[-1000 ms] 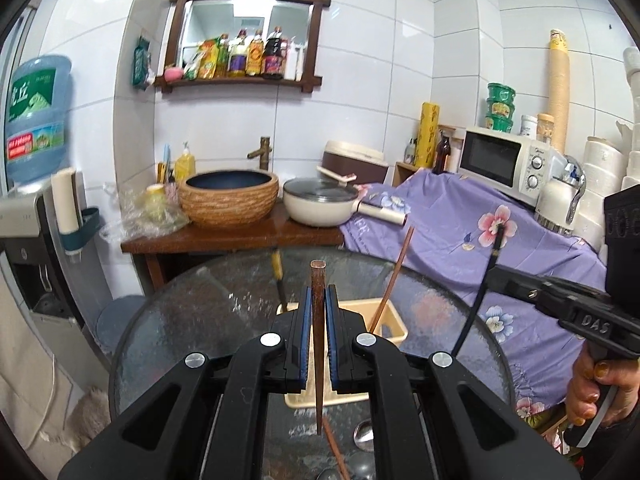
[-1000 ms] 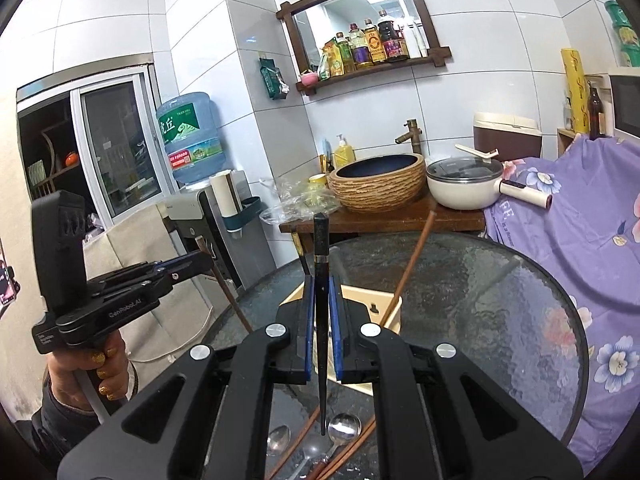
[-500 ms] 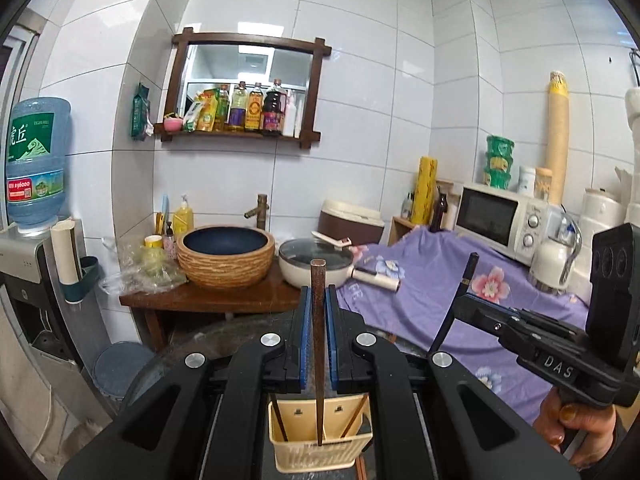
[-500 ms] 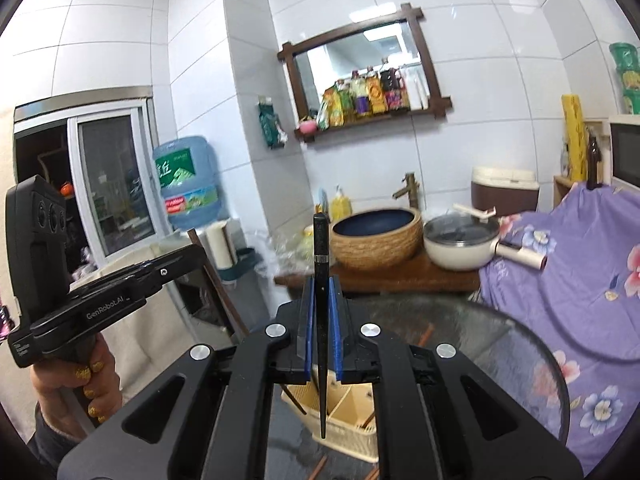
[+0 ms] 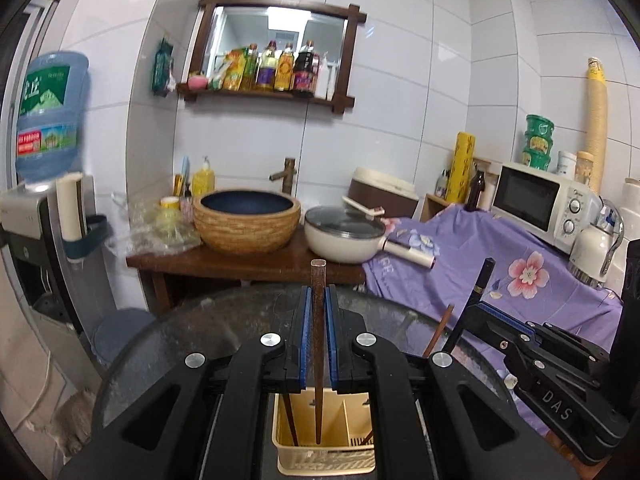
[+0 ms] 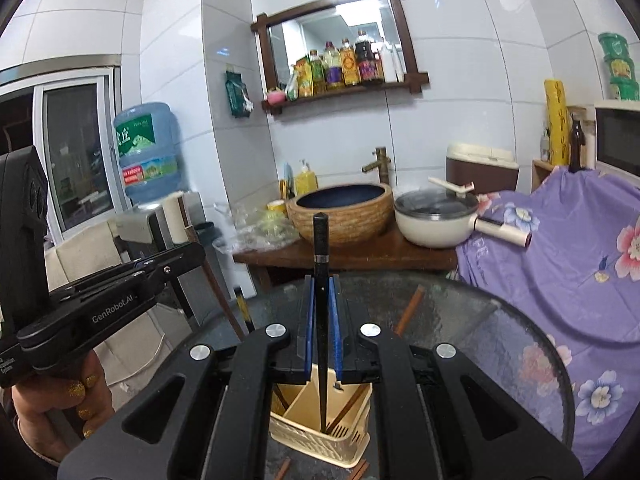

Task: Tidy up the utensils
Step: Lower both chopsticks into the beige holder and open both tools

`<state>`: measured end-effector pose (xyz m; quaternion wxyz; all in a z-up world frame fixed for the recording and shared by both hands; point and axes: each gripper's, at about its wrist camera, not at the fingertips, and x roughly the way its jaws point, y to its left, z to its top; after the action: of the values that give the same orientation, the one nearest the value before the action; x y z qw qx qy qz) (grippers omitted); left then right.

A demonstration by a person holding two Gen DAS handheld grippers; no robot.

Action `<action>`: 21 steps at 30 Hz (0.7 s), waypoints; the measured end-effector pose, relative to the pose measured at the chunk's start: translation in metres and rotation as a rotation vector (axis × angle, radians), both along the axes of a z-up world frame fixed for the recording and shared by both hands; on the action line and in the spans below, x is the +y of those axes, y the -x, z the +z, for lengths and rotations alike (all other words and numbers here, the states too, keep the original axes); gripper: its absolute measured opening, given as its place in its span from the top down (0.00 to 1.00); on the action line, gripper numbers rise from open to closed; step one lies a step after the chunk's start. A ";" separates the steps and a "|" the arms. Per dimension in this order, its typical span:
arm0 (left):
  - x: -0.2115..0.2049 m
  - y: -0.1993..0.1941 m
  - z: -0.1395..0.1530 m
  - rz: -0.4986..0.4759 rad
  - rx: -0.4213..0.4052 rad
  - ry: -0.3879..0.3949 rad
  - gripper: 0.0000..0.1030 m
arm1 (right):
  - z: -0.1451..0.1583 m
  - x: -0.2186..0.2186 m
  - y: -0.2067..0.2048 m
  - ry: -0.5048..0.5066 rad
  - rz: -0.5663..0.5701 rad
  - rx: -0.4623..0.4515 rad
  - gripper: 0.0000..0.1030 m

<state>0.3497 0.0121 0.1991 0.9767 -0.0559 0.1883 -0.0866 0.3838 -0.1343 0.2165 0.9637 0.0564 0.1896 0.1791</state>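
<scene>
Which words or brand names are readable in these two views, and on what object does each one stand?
"DAS": on the right claw, in the left view.
"GenRobot.AI": on the left claw, in the right view.
Water jug: large Chinese characters, too blurred to read.
Microwave logo, bottle labels, green tubs: too small to read.

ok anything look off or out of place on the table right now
A few loose chopsticks lie on the glass table just in front of the yellow utensil basket, not yet sorted in. Otherwise each gripper holds one chopstick upright above the basket; nothing looks spilled or damaged.
</scene>
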 end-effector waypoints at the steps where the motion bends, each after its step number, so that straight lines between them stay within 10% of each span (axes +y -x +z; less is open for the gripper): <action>1: 0.000 -0.001 -0.006 0.000 0.012 -0.002 0.93 | -0.005 0.001 0.000 0.008 -0.001 0.003 0.92; 21: 0.008 -0.007 -0.054 0.006 0.091 -0.009 0.92 | -0.051 -0.002 -0.002 -0.007 -0.035 0.066 0.92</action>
<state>0.3572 0.0202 0.1446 0.9676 -0.0558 0.2327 -0.0803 0.3861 -0.1366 0.1658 0.9597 0.0690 0.2195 0.1611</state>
